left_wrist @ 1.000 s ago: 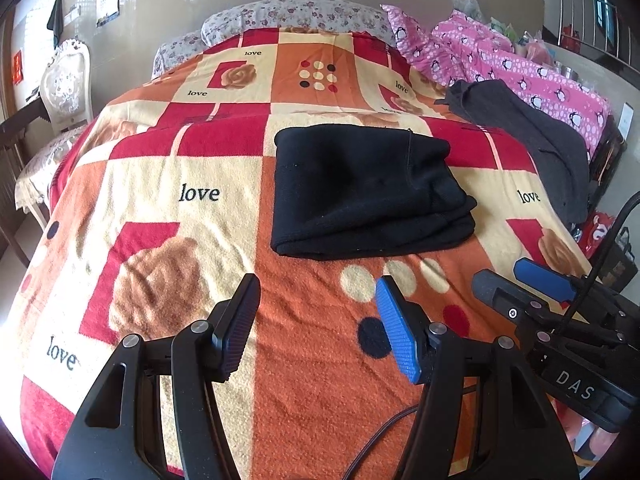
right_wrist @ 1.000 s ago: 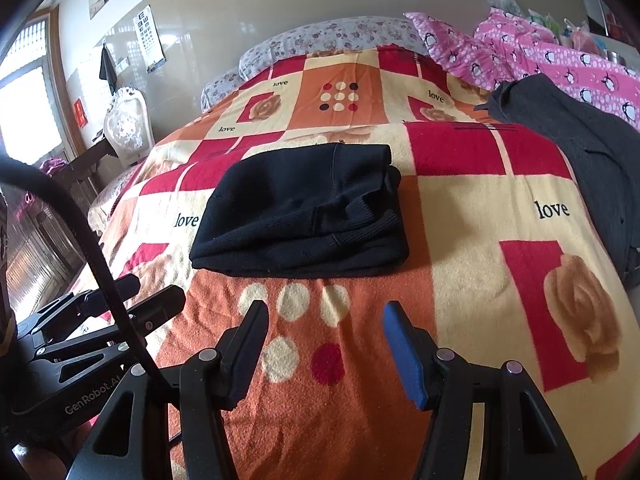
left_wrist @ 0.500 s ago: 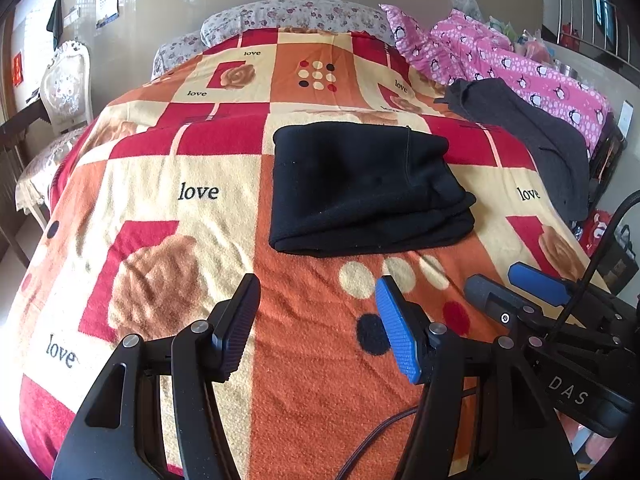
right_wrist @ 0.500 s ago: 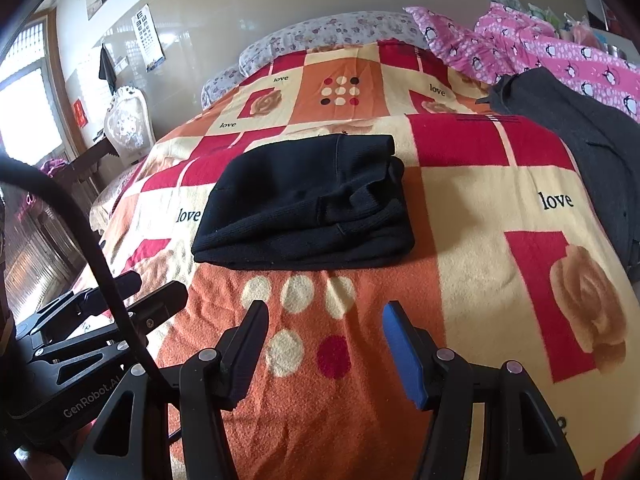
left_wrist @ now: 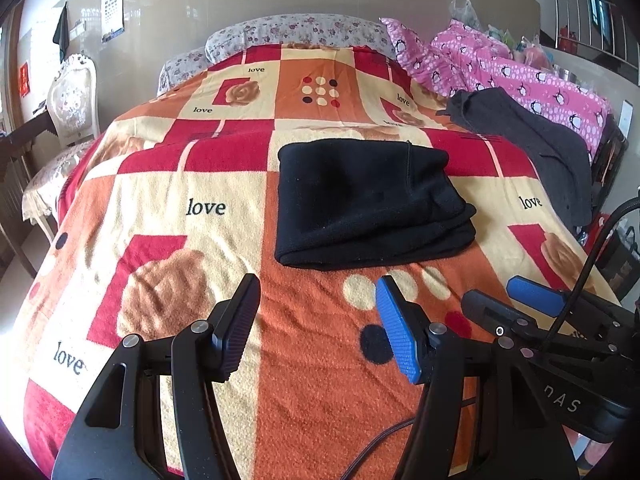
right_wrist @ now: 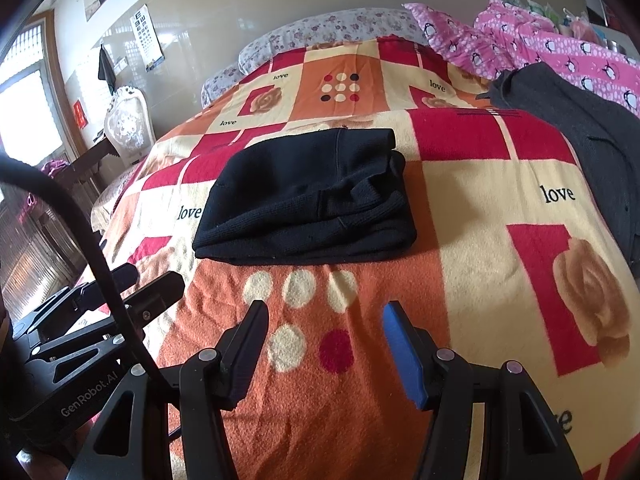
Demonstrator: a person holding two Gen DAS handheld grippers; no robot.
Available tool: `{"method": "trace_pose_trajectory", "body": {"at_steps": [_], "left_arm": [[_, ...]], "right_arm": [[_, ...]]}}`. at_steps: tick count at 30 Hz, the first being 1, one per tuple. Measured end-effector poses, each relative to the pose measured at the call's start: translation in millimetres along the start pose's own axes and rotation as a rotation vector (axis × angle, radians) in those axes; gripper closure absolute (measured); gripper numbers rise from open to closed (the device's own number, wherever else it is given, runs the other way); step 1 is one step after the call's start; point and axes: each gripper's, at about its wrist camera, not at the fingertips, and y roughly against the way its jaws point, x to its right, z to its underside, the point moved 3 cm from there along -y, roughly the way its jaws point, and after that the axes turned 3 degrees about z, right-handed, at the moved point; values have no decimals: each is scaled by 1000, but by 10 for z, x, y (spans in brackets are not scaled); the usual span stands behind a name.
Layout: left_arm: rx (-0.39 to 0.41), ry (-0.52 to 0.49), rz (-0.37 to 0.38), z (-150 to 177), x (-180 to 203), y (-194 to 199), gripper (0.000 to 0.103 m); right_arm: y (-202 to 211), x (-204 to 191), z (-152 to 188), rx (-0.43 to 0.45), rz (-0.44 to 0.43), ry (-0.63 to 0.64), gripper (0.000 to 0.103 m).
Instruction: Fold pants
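Pants (left_wrist: 368, 208) lay folded on bed (left_wrist: 160, 200), at twelve o'clock from both tongs. Left tongs (left_wrist: 318, 328) gaped, empty. Right tongs (right_wrist: 324, 352) likewise.

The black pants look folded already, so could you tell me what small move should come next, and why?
Probably nothing more on the black pants: they lie in a compact stacked fold on the blanket. The left claw and right claw are both open, empty and short of them. I would turn the right claw toward the unfolded grey garment at the right edge, if it is next.
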Motion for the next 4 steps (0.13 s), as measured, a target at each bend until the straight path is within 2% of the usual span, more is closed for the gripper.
{"method": "trace_pose_trajectory", "body": {"at_steps": [4], "left_arm": [[9,-15,6,-6,23,27,42]], "right_arm": [[2,2,-3,0,2,1,46]]}}
